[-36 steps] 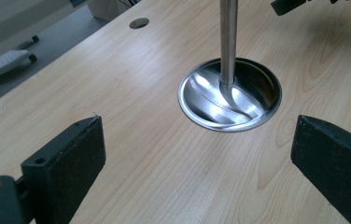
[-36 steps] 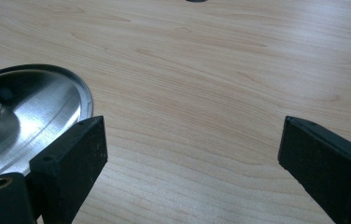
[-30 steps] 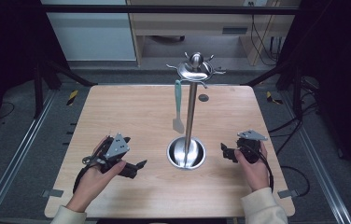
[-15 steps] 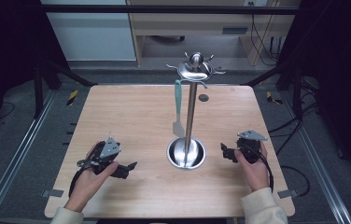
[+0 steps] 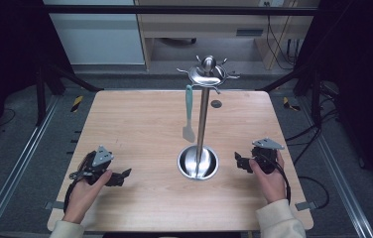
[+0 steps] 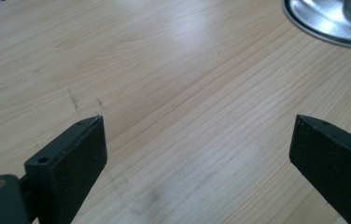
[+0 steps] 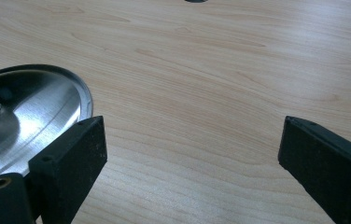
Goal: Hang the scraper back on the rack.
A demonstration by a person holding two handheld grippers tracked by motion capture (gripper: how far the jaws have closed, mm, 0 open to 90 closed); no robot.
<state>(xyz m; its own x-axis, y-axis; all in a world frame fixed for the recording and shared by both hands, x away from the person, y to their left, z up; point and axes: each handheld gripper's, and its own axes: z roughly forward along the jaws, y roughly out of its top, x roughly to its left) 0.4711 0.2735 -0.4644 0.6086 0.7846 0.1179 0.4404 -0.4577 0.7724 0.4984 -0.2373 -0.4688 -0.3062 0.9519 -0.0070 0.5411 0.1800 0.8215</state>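
A steel utensil stand (image 5: pixel 202 104) rises from a round shiny base (image 5: pixel 198 162) in the middle of the wooden table (image 5: pixel 140 124). A teal spatula (image 5: pixel 188 112) hangs from one of its top hooks. My left gripper (image 5: pixel 120 177) rests low at the front left, open, with bare wood between its jaws (image 6: pixel 197 149). The base's rim (image 6: pixel 327 21) shows at the top right of the left gripper view. My right gripper (image 5: pixel 240 162) sits just right of the base, open and holding nothing (image 7: pixel 192 144). The base (image 7: pixel 29 112) lies by its left jaw.
A small dark round hole (image 5: pixel 216 104) marks the table behind the stand. Metal rails (image 5: pixel 16 168) run along both sides of the table, and cables (image 5: pixel 318 148) lie on the floor at the right. A desk (image 5: pixel 204 25) stands beyond the far edge.
My left gripper has drawn back toward the front left of the table and lowered. The right gripper has stayed where it was.
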